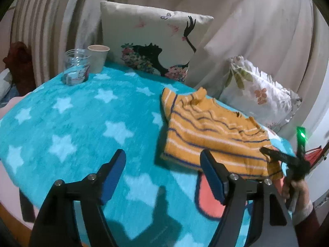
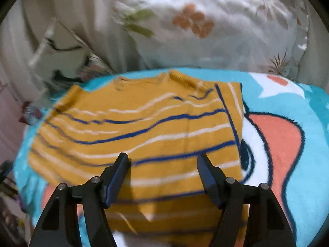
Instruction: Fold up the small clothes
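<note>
1. Broadly, a turquoise blanket (image 1: 67,123) with pale stars and a cartoon print covers the tabletop, with beige curtains (image 1: 257,30) hanging behind its far edge.
2. Two cushions lean at the far edge: a cream cushion (image 1: 152,41) with a dark silhouette print near the middle, and a floral cushion (image 2: 216,26) toward the far right corner.
3. The small orange shirt (image 2: 144,135), striped in blue and white, lies fairly flat on the blanket by the right half of the far edge, its neckline toward the cushions.
4. The right gripper (image 2: 162,164) hangs just over the shirt's near part; its fingers (image 2: 119,175) stand apart with nothing pinched between them.
5. The left gripper (image 1: 163,164) hovers over bare blanket left of the shirt, fingers (image 1: 115,173) spread and empty; the right-hand finger overlaps the shirt's near hem in the view.
6. A glass jar (image 1: 77,66) and a paper cup (image 1: 98,57) stand side by side at the far left corner.
</note>
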Demonstrator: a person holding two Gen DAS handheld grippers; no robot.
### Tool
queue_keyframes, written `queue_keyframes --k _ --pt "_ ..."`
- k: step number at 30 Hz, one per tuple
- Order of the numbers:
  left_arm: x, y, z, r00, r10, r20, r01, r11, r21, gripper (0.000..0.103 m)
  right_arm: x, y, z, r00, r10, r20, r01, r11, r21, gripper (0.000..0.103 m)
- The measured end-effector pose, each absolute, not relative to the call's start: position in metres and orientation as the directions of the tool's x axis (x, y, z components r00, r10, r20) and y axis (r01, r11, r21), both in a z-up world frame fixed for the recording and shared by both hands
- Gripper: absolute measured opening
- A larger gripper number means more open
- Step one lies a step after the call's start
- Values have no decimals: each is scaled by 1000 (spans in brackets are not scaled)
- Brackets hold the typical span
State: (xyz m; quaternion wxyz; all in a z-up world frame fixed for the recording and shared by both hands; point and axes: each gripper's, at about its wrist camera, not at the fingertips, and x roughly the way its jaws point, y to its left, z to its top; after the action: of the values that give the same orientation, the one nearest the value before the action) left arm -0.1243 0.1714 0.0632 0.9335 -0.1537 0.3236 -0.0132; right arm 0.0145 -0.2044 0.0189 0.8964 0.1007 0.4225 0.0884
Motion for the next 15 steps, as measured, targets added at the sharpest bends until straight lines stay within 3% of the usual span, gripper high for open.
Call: queue_keyframes --k 4,9,15 --pt "-145 174 54 798 -105 -593 -98 949 -299 83 22 -199 30 634 185 -751 -31 976 215 74" --pt "-148 177 40 783 -86 -616 -134 944 -302 84 10 -145 73 679 271 -683 -206 962 178 84" --pt "-148 173 25 743 94 -663 -220 970 -108 84 38 -73 72 562 414 -716 -326 907 268 85"
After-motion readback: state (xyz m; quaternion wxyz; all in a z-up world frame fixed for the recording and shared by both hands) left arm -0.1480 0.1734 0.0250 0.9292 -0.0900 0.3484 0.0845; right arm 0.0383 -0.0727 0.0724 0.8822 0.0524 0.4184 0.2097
